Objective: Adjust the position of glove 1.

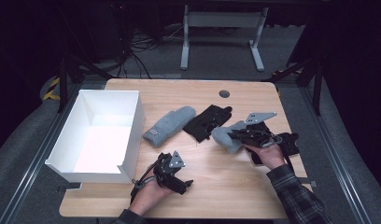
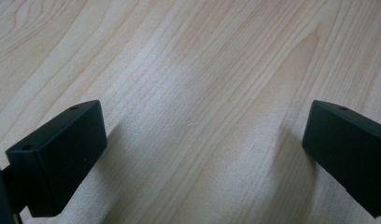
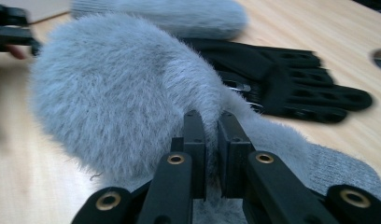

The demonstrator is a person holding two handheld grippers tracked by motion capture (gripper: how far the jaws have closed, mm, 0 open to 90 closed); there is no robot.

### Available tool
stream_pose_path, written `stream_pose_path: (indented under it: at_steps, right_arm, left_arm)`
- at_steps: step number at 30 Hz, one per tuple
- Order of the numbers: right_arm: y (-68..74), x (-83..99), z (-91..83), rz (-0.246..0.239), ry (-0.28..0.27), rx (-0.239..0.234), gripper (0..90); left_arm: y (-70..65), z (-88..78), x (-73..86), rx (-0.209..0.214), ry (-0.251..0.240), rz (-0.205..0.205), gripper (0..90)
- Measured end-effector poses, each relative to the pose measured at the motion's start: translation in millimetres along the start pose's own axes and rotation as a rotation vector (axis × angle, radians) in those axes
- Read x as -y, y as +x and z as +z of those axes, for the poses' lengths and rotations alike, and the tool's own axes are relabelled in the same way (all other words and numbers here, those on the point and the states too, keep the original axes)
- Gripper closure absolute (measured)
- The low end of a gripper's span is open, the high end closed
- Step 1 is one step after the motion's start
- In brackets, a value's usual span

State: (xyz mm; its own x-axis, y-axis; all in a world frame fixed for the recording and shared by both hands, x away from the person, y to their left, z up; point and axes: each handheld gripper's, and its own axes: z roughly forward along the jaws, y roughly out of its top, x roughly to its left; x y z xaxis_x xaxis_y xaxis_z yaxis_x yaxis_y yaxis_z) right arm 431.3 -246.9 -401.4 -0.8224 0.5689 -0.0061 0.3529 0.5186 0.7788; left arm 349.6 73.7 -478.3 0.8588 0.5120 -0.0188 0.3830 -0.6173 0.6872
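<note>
The right gripper [image 3: 212, 140] pinches a grey mitten [image 3: 118, 88] above the surface [image 1: 226, 177]; the left gripper [image 2: 202, 140] rests there, jaws spread.

Grey mitten [image 3: 118, 93] – fluffy (pinched), above table

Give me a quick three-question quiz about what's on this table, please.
1. True or false: the right gripper pinches a grey mitten.
2. What stands at the table's left edge? A) white box B) red bucket C) metal tray
3. How do the left gripper's jaws stand?

Key:
1. True; its fur sits between the closed jaws.
2. A, the white box.
3. Wide apart over bare table, holding nothing.
</note>
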Motion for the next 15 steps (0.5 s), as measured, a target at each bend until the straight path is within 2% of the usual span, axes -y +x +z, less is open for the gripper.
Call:
stream_pose_path:
  at_steps: [6, 15]
  right_arm:
    - [27.0, -4.5, 11.1, -0.015, 0.015, -0.074, 84.6]
    - [52.8, -0.8, 34.8, -0.035, 0.064, -0.129, 81.5]
  left_arm:
    - [0.0, -0.1, 0.1, -0.001, 0.0, 0.0, 0.2]
    - [-0.1, -0.3, 0.2, -0.001, 0.001, -0.001, 0.3]
